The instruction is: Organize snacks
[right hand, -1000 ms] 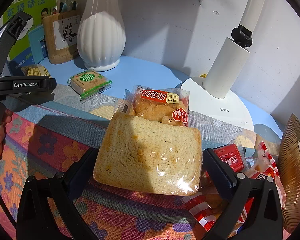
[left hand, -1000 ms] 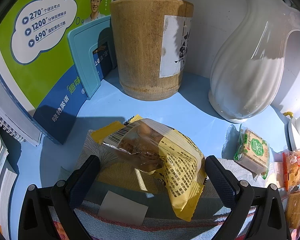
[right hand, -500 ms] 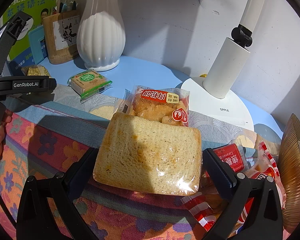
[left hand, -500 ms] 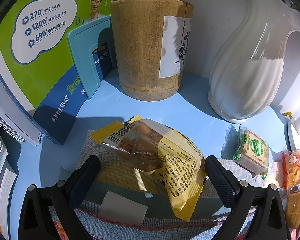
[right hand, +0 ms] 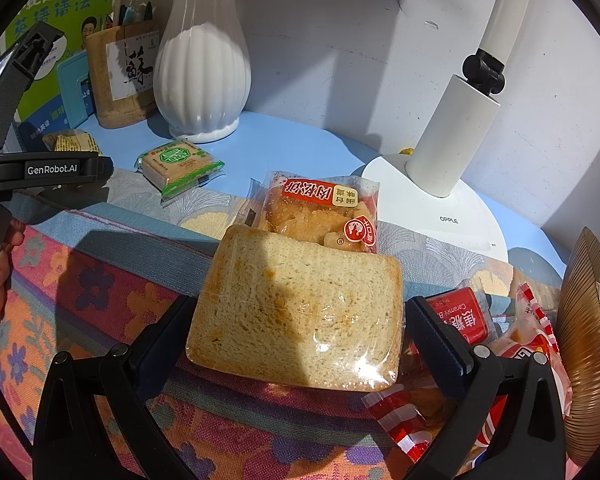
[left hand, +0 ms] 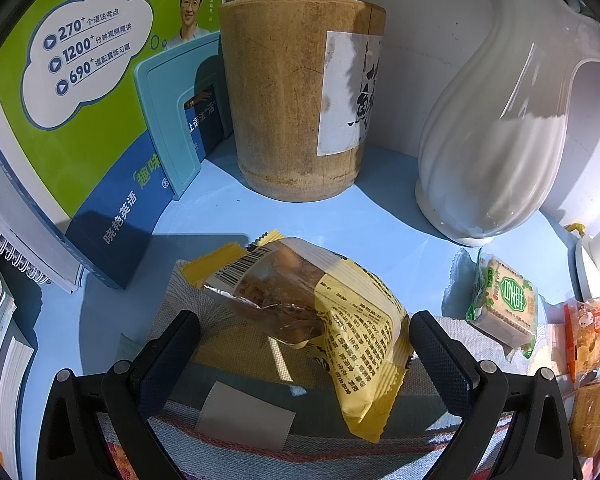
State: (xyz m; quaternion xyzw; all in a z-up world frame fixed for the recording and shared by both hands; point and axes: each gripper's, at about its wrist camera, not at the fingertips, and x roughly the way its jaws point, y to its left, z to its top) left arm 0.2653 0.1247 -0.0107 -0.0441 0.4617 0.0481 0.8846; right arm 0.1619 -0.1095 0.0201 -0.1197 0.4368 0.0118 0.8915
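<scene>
Two hand-held grippers each framed one wrapped snack on a patterned woven cloth (right hand: 100, 292) spread over a pale blue tabletop (left hand: 380, 224).

In the left wrist view, the left gripper (left hand: 304, 340) had its black fingers spread wide, and a yellow and clear plastic packet holding a brown pastry (left hand: 312, 304) lay between them near the cloth's back edge. The right finger stood just at the packet's crinkled side; whether it touched could not be told, and the left finger stood apart from it. Behind, on the bare tabletop, stood a round bamboo pen holder (left hand: 292, 100) and a white ribbed ceramic vase (left hand: 496, 140).

In the right wrist view, the right gripper (right hand: 296, 320) was likewise spread, its fingers flanking a square slice of pale bread sealed in clear film (right hand: 300, 304). That slice lay in the cloth's middle, overlapping a red-labelled clear packet of fried snack (right hand: 324, 208). A green and clear wrapped biscuit block (right hand: 180, 164) sat near the cloth's back edge.

Both snacks looked light. The film seemed slick, and the bread soft and easily crushed, so a gentle squeeze across its two side edges would suit. The pastry packet looked puffy and crumbly; its firmer middle would probably give the best hold, not the loose crimped ends.
</scene>
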